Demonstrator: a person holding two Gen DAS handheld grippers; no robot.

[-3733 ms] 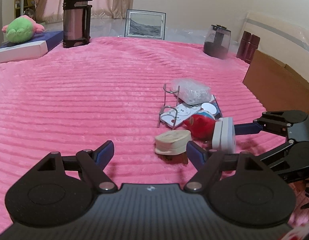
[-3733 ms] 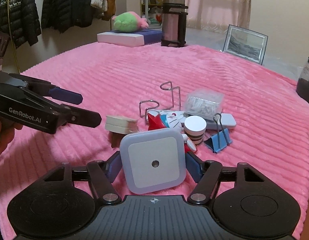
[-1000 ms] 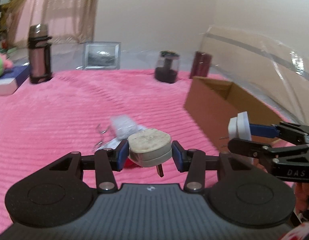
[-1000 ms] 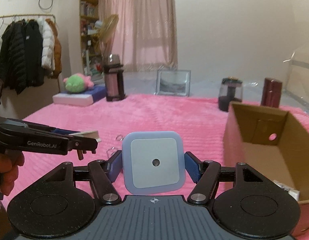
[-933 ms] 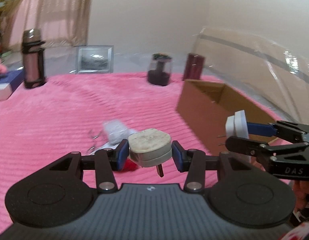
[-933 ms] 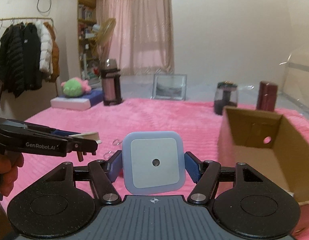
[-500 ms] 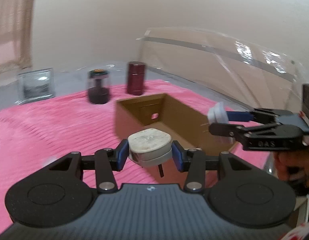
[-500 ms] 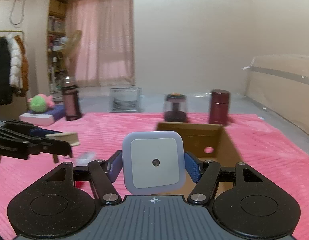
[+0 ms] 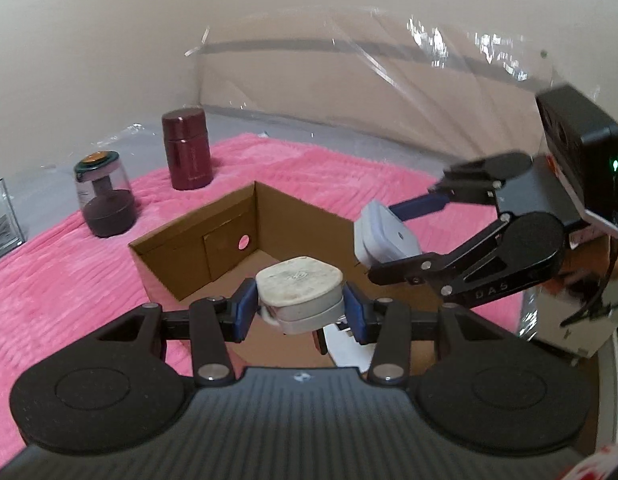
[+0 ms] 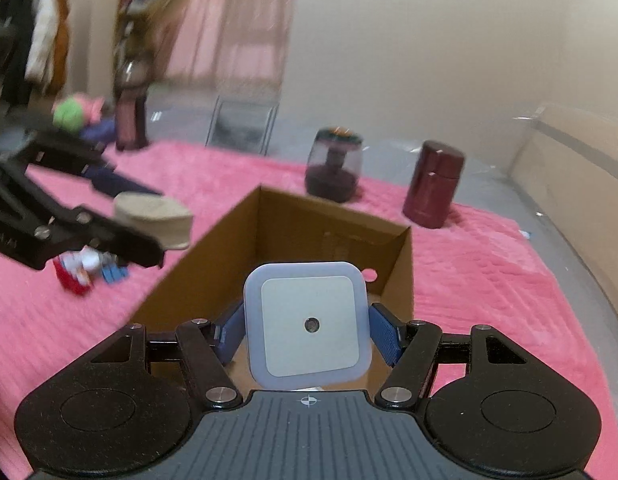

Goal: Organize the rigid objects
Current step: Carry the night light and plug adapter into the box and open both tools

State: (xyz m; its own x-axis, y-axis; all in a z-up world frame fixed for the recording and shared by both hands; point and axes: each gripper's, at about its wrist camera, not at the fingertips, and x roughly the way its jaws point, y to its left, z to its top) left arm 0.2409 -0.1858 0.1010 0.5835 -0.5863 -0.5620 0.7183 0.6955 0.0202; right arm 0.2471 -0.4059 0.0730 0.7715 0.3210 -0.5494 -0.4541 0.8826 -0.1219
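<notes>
A: What's on the left?

B: The left gripper (image 9: 299, 312) clamps a cream, rounded plastic plug (image 9: 299, 294) between its blue pads, above the open brown cardboard box (image 9: 213, 240) on the pink ribbed blanket (image 9: 61, 280).

A: And to the right?

B: The right gripper (image 10: 307, 332) grips a square white night light with a pale blue rim (image 10: 308, 326), also over the box.

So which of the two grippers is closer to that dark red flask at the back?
The right gripper, though not by much. It hangs over the cardboard box, whose far side faces the dark red flask. The left gripper sits at the box's near edge, farther back.
</notes>
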